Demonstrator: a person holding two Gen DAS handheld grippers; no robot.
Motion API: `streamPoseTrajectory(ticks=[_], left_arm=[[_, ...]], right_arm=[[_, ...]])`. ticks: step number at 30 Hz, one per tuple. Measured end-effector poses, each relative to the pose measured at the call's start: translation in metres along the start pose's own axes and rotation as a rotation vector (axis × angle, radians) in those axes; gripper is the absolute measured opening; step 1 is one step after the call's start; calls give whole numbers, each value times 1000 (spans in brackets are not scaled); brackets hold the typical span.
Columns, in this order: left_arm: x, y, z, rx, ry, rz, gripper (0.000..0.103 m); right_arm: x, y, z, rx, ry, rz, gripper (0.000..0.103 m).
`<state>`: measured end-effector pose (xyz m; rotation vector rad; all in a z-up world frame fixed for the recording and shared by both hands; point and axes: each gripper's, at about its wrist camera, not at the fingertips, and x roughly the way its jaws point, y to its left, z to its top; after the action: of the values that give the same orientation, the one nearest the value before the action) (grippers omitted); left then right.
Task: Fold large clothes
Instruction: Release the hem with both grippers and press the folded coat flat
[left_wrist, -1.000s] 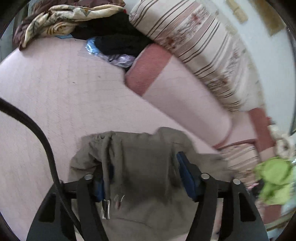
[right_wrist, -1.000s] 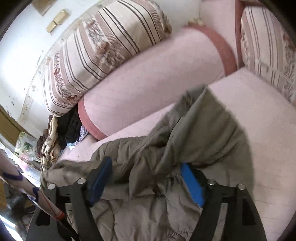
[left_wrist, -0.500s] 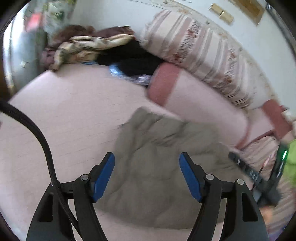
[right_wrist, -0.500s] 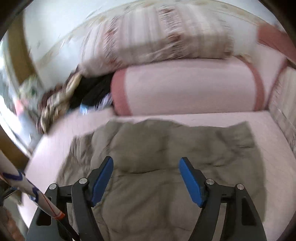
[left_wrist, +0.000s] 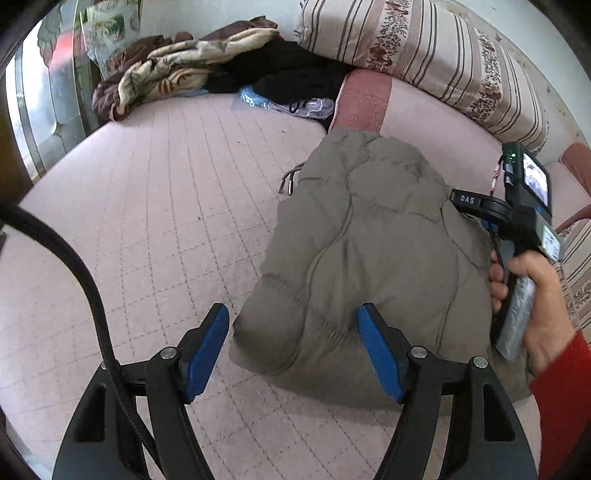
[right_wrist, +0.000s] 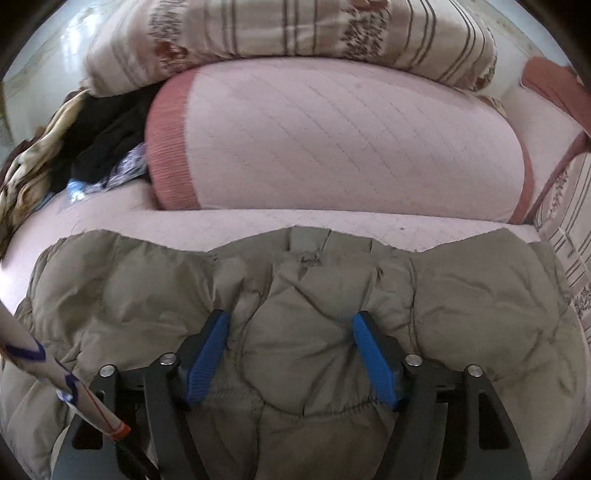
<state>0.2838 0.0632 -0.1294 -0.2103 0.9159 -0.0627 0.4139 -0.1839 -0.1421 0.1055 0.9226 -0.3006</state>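
An olive-grey puffy jacket (left_wrist: 369, 236) lies folded in a flat bundle on the pink quilted sofa seat (left_wrist: 166, 184). My left gripper (left_wrist: 293, 317) hovers open over the jacket's near left corner; one blue pad is over the seat, the other over the fabric. My right gripper (right_wrist: 288, 321) is low over the middle of the jacket (right_wrist: 295, 295). Its jaws are opening, with a puffed panel bulging between the pads. In the left wrist view a hand in a red sleeve (left_wrist: 535, 295) holds the right gripper (left_wrist: 476, 212) at the jacket's far right edge.
A pink bolster (right_wrist: 332, 140) and a striped floral cushion (right_wrist: 295, 26) stand just behind the jacket. Blankets and dark clothes (left_wrist: 221, 66) are heaped at the seat's far left end. A black cable (left_wrist: 74, 266) crosses the left view. A marked pale rod (right_wrist: 55, 380) crosses the right view.
A second ago the jacket was bunched up between both grippers' jaws. Now it lies flat on the seat, and both grippers have drawn back and dropped lower over it.
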Motion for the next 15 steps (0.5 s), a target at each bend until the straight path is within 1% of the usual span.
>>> streamPoseTrajectory(ticks=[1, 4, 6, 7, 8, 9, 10, 13, 14, 15], left_arm=[[0, 0, 0, -2, -3, -4, 72], [-2, -2, -2, 2, -20, 6, 72], [-5, -5, -5, 22, -35, 28, 72], [-7, -8, -7, 39, -45, 42, 72], [-10, -9, -9, 48, -53, 49, 72], [-13, -10, -9, 52, -61, 53, 72], [-17, -10, -10, 52, -73, 52, 72], [-22, -7, -10, 39, -85, 43, 72], [-21, -7, -10, 35, -83, 44, 72], [-19, -5, -10, 29, -74, 45, 72]], right_arm=[[2, 2, 1, -8, 1, -6, 79], [-1, 8, 4, -33, 4, -24, 80], [-18, 4, 9, -24, -5, -12, 80], [-35, -4, 9, -6, -32, 14, 80], [-43, -7, 10, 2, -46, 27, 80], [-57, -17, 8, 3, -64, 43, 80], [-69, -28, 6, -5, -74, 40, 80], [-80, -59, -4, -7, -67, -7, 79], [-75, -77, -9, 6, -46, -47, 78], [-69, -91, -13, 29, -27, -78, 75]])
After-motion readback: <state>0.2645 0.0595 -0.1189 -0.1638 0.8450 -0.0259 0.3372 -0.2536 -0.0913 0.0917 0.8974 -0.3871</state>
